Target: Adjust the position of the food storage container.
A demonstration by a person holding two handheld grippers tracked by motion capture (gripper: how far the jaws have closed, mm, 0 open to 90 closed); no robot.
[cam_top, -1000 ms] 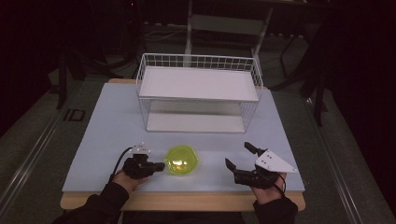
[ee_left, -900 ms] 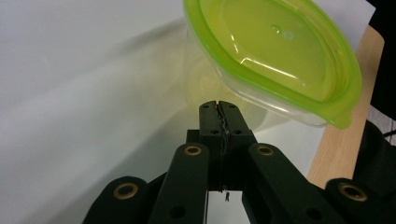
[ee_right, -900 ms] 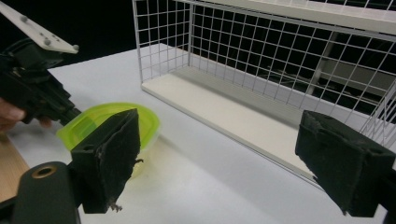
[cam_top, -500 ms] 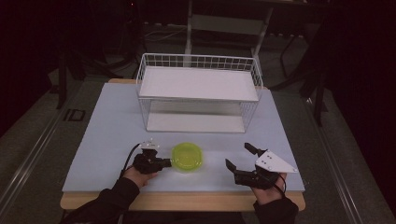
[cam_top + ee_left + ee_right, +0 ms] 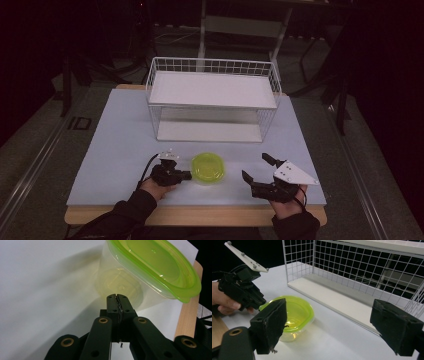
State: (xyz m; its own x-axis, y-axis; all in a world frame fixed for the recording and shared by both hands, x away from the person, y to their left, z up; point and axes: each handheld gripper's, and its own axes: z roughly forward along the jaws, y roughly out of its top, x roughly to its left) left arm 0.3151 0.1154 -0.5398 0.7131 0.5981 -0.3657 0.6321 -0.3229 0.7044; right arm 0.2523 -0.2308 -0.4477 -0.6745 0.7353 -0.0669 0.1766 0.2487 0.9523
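Note:
A translucent yellow-green bowl [image 5: 208, 168] stands upright on the white table near its front edge. In the left gripper view the bowl [image 5: 155, 267] is close ahead. My left gripper [image 5: 188, 175] lies just left of the bowl, its jaws shut with nothing between them, and its tips [image 5: 117, 298] are at the bowl's side wall. I cannot tell whether they touch it. My right gripper [image 5: 255, 167] rests to the right of the bowl, wide open and empty. In the right gripper view, the bowl [image 5: 295, 311] sits beyond the open gripper [image 5: 334, 327], with the left gripper [image 5: 244, 291] behind it.
A white wire rack [image 5: 212, 65] with a solid upper shelf and a white base stands at the middle back of the table [image 5: 115, 145]. Its mesh side [image 5: 362, 267] is just beyond the right gripper. The wooden table edge [image 5: 188, 315] runs along the front.
The bowl was tipped up, dome-like, beside the left gripper; it now sits flat and upright, slightly further right. The left gripper followed it rightward. The right gripper stayed still and open.

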